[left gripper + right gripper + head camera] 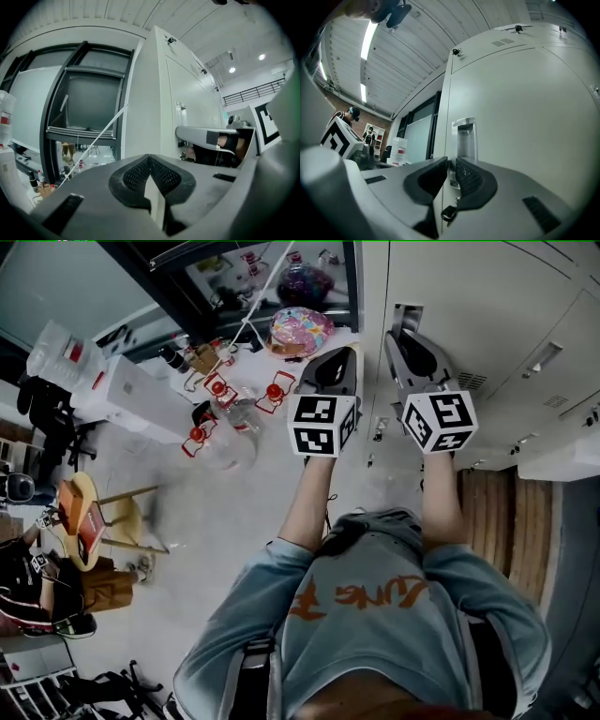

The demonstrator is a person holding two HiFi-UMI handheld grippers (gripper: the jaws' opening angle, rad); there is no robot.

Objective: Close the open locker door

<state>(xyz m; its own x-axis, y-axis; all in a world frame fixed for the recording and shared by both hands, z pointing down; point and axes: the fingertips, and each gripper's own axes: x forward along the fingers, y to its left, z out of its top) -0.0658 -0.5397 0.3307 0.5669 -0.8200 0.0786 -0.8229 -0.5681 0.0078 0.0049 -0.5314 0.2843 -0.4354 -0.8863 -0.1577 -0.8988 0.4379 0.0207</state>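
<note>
The pale grey locker door [525, 108] fills the right gripper view, with a recessed metal handle [465, 140] near its left edge and a key [449, 213] hanging below. My right gripper [451, 171] has its jaws narrowly set on that door edge just under the handle, and the pads look pressed on it. The head view shows the right gripper [405, 334] up against the locker bank [487, 306]. My left gripper [336, 360] hangs beside it in free air, jaws shut and empty [149, 161]. From the left gripper view the right gripper [220, 140] is at the locker front.
A white table [141, 395] at the left carries red-clipped jars [220, 390] and a colourful bag [300, 329]. A yellow stool [94, 512] stands on the floor below. A white cord [101, 133] slants past a dark window frame. Wooden flooring [506, 512] lies under the lockers.
</note>
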